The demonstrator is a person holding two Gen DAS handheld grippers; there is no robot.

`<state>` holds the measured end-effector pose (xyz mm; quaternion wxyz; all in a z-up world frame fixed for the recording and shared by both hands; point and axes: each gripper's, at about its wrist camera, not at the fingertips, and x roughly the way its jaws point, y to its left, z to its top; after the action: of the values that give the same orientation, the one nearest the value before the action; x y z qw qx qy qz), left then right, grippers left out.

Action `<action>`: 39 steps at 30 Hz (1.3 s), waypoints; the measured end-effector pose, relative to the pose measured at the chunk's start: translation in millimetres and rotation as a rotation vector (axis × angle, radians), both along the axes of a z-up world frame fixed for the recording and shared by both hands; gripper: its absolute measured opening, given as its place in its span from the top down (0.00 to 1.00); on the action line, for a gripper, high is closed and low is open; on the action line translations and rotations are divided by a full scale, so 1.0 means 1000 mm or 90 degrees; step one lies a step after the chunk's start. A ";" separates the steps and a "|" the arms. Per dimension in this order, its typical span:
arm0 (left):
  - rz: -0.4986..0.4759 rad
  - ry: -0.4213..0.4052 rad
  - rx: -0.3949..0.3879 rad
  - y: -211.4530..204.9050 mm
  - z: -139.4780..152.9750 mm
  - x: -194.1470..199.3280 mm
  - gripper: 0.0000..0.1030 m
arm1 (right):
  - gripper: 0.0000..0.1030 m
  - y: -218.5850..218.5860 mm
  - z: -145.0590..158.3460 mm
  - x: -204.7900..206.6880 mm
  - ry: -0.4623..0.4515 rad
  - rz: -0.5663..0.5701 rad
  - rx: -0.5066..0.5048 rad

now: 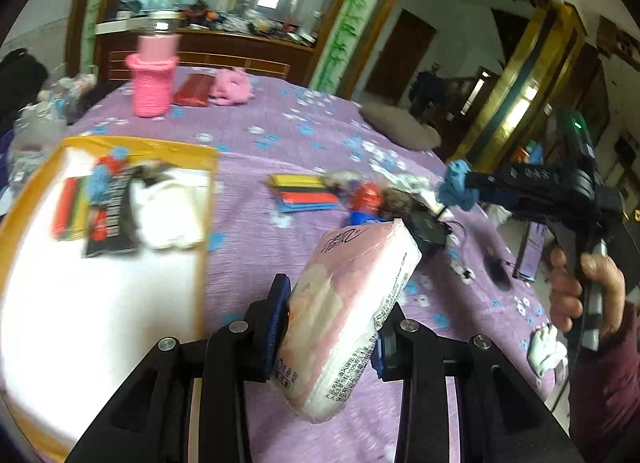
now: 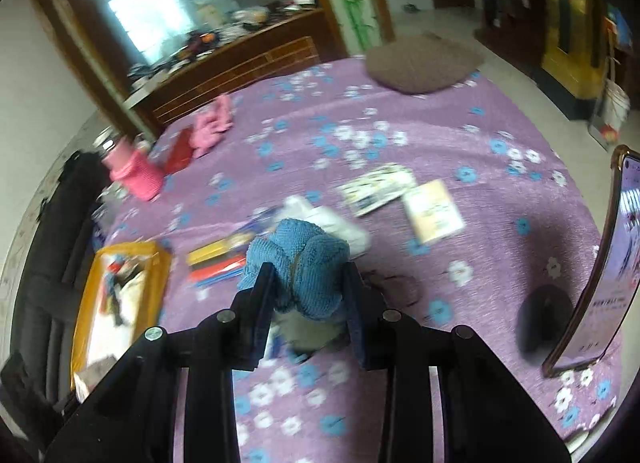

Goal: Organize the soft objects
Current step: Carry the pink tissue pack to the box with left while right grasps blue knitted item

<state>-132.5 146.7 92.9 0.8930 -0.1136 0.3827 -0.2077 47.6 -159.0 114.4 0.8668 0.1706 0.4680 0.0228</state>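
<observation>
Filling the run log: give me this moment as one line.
left gripper: shut on tissue pack | right gripper: shut on blue cloth | both lifted above purple bedspread | yellow-rimmed bin: partly filled

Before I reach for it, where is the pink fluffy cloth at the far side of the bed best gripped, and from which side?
Probably the raised, bunched middle of the pink fluffy cloth, from above: it lies crumpled on the purple bedspread, with no firm edge. A red packet lies close beside it, so keep toward the side away from that.
</observation>
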 end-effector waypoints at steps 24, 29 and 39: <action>0.200 0.158 -0.073 0.128 -0.065 0.072 0.58 | 0.70 0.265 -0.058 0.013 0.088 0.344 0.007; 0.226 0.129 -0.091 0.140 -0.064 0.065 0.37 | 0.63 0.278 -0.071 0.020 0.101 0.337 -0.017; 0.267 0.110 -0.188 0.167 -0.062 0.034 0.33 | 0.56 0.274 -0.087 0.056 0.177 0.311 0.082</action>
<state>-98.9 314.0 30.9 0.8544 -0.3365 0.3910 -0.0617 103.8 114.7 27.9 0.7503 0.1091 0.6075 0.2370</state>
